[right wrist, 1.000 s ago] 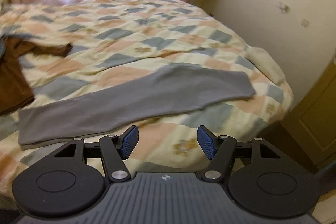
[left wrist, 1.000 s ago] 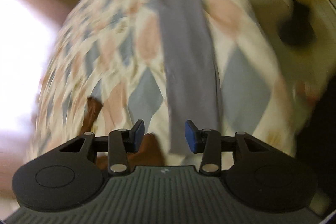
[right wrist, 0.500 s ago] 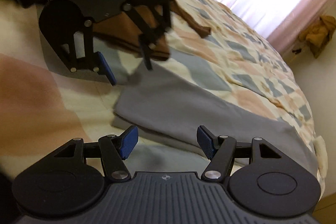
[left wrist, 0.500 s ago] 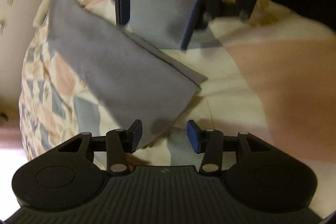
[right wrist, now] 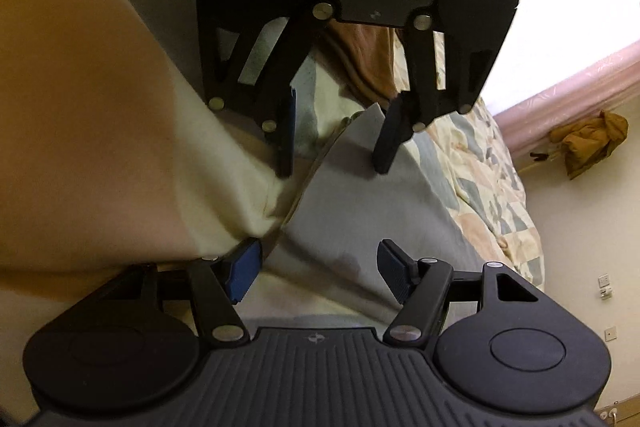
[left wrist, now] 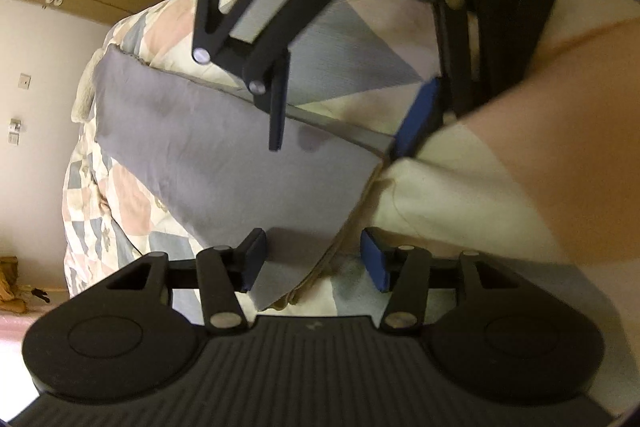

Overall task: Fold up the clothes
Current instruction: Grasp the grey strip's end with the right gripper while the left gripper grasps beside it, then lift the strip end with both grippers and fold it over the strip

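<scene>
**Closing in on the grey garment's near end**

Lying flat along the patchwork quilt [left wrist: 460,211]: grey garment [left wrist: 224,155], one short end between both tools. Probably the pre-grasp step of a lengthwise fold; next, pinching both corners, then lifting evenly toward the far end. Left gripper [left wrist: 312,259] spread wide, empty, straddling one corner. Right gripper [right wrist: 318,273] likewise spread, empty, low over the other corner

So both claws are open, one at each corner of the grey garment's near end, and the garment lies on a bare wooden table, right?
Not a table. The grey garment lies on a patchwork quilt, as the right wrist view shows. The left claw and right claw are open at its corners.
</scene>
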Tool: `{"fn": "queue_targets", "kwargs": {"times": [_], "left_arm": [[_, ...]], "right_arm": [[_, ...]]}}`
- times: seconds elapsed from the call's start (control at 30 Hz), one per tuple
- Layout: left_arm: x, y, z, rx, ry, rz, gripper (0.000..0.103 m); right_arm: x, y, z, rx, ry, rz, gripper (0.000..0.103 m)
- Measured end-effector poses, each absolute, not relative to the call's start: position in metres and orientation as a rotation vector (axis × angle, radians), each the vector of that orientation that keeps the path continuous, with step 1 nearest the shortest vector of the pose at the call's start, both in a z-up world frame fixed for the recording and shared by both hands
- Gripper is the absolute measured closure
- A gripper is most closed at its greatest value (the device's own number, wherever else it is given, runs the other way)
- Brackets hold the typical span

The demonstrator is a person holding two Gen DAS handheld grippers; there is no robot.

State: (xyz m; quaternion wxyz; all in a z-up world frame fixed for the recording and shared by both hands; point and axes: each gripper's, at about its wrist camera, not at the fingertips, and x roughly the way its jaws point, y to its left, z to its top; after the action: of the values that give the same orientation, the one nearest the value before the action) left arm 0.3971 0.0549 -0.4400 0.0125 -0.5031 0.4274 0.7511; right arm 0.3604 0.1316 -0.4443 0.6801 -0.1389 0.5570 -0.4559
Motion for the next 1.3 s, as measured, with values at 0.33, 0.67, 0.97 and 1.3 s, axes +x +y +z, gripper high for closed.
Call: {"fn": "queue_targets", "kwargs": {"times": [0.33,0.67,0.97,1.3], "left_arm": [[0.386,0.036,-0.433,-1.567,1.23,2.41,0.072],[0.332,0.001,-0.373,-1.622,1.092,2.51,0.098],[0.217,-0.072,-0.321,-1.661,1.045,2.585,0.098],[0.081,-0.13,-0.297,-1.755,1.033,2.625,0.098]], "right_arm": [[0.362,0.121,-0.451,-0.282,1.217,-1.039,0.094],[0.282,0.071,-0.369,0.198,0.927,-1.037,0.098],[0.133,-0.032,-0.319,0.599,0.672,-1.032,0.098],[-0.032,-0.099,-0.296,0.674,0.557,-0.987,0.097]]}}
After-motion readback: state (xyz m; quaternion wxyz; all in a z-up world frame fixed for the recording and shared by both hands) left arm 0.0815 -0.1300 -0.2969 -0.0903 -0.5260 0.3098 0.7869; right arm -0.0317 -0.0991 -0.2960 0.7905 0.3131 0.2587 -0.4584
